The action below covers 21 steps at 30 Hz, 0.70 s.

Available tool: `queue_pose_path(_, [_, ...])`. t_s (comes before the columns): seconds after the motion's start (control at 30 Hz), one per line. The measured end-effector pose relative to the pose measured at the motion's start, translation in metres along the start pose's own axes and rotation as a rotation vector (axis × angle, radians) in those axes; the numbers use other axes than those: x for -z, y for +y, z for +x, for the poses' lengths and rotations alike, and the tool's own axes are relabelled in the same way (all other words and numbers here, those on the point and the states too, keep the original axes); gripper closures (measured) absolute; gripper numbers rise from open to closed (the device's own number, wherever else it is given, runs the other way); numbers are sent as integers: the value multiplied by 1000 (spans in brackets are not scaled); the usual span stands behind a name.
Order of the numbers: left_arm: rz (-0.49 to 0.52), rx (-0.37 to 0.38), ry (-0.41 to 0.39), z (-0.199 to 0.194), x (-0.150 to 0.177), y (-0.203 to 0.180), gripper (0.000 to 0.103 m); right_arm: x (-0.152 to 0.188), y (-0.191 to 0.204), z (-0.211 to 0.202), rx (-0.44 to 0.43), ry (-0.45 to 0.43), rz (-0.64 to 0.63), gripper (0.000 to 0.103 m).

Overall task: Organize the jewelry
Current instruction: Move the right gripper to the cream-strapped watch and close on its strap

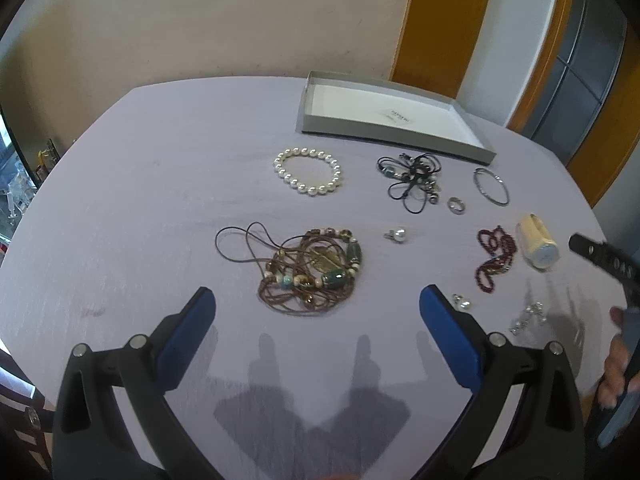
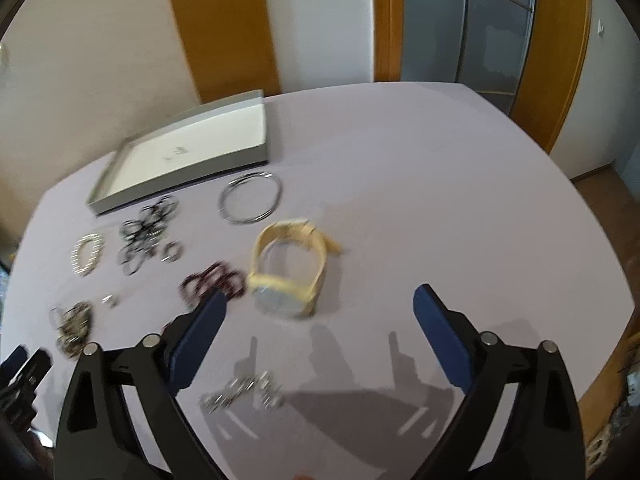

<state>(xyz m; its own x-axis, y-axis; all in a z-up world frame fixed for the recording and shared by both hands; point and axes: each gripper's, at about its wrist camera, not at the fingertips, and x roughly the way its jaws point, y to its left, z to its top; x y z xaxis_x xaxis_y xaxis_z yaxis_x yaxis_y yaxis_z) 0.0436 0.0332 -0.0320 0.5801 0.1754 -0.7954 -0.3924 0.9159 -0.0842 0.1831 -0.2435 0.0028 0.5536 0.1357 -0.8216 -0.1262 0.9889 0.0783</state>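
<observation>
Jewelry scattered on lilac table (image 1: 140, 200), none yet in grey box (image 1: 400, 144) at far edge. Left wrist view: left gripper (image 1: 318, 300) wide open, holding nothing, hovering just short of brown beaded necklace (image 1: 316, 268); pearl bracelet (image 1: 308, 172) beyond. Right wrist view, blurred: right gripper (image 2: 320, 300) spread wide, empty, cream watch (image 2: 288, 272) just ahead between its 2 fingers. Best lowered squarely over watch, closing on case rather than loose strap, clear of dark red beads (image 2: 212, 280) beside left finger.
</observation>
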Motion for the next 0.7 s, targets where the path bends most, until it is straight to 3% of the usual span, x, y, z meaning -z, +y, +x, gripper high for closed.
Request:
queue_pose_path(0.2, [28, -55, 3, 15, -7, -1, 2, -17, 0, 36, 32, 37, -26, 28])
queue_pose_path(0.33, [36, -73, 7, 21, -12, 5, 2, -23, -7, 56, 25, 83, -10, 34])
queue_pose_path(0.53, [32, -47, 29, 30, -12, 10, 2, -22, -10, 67, -1, 114, -4, 35])
queue_pose_path(0.7, [29, -34, 38, 35, -9, 8, 2, -25, -10, 71, -20, 129, 7, 50])
